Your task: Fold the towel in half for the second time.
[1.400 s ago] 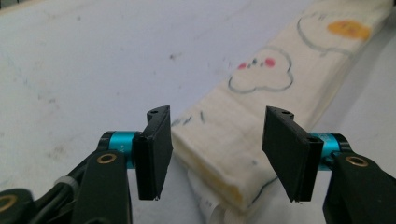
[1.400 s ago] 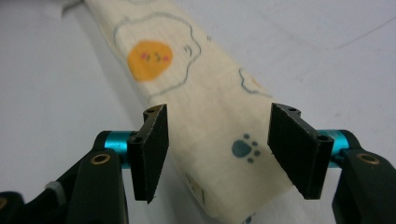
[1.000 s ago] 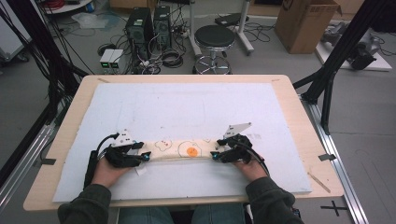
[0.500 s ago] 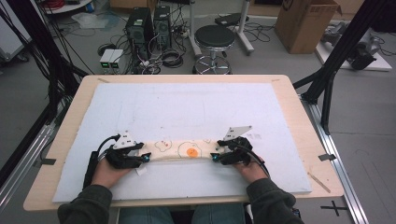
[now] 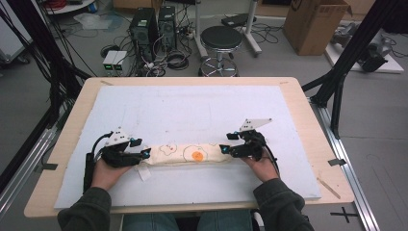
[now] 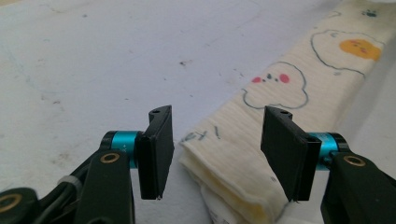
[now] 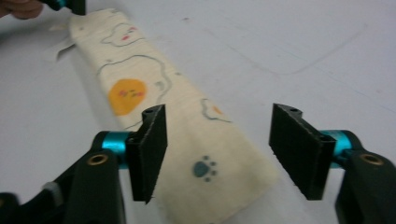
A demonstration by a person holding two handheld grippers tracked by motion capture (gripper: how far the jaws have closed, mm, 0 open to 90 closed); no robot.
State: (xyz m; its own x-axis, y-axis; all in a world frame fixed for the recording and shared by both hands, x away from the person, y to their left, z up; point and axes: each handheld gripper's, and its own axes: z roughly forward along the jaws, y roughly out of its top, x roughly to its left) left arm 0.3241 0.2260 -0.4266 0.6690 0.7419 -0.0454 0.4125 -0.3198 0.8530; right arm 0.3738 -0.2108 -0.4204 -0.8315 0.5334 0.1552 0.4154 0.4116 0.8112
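A long folded cream cloth (image 5: 187, 154) printed with an orange blob and cloud outlines lies flat along the near part of the white board. My left gripper (image 5: 144, 154) is at its left end. In the left gripper view the jaws (image 6: 217, 149) stand open around the cloth's (image 6: 275, 88) folded end without pressing it, having just opened a little further. My right gripper (image 5: 223, 149) is at the right end. Its jaws (image 7: 219, 149) stand open, with the paw-print end of the cloth (image 7: 140, 98) lying under and between them.
The white foam board (image 5: 192, 106) covers most of the wooden table (image 5: 312, 144). A white tag (image 5: 143, 173) sticks out from the cloth's left end. A thin wooden stick (image 5: 329, 187) lies at the front right. A stool (image 5: 221, 38) stands beyond the table.
The right gripper has edged slightly up and back at the cloth's right end. The cloth and the left hand stay in place.
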